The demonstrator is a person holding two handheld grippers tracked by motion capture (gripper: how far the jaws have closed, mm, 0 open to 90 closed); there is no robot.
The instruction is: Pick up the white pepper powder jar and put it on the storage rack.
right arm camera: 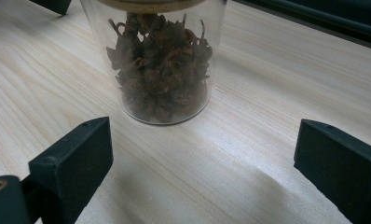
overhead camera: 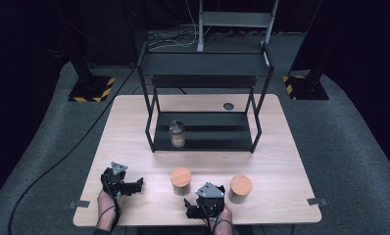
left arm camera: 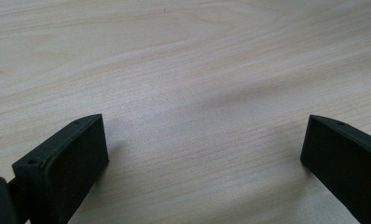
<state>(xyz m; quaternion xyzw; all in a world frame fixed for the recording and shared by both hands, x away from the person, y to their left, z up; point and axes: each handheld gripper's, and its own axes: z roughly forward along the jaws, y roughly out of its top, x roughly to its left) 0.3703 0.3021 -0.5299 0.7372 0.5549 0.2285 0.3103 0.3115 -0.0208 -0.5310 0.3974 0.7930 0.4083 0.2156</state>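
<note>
We see a wooden worktop [overhead camera: 134,127] with a black two-tier rack [overhead camera: 205,98] standing toward its far edge. On the rack's lower shelf, at its left end, a jar [overhead camera: 177,133] with a dark lid stands upright.

Near the front edge stand two more jars with wooden lids: the middle jar [overhead camera: 181,181] roughly at the centre of that edge and the right jar [overhead camera: 240,188] further toward the right corner, well apart from each other.

Our left hand-held gripper [overhead camera: 134,185] lies low over the worktop near the front left corner, pointing toward the middle jar but apart from it. In the left gripper view its jaws stand wide apart with nothing but bare wood [left arm camera: 188,93] between them.

Our right hand-held gripper [overhead camera: 195,209] sits at the front edge between the two wooden-lidded jars, just in front of them. In the right gripper view its jaws are spread wide and hold nothing; a glass jar [right arm camera: 158,60] full of dark dried leaves stands upright just ahead of them, left of the midline and untouched. We cannot tell for sure which of the two front jars this is.
</note>
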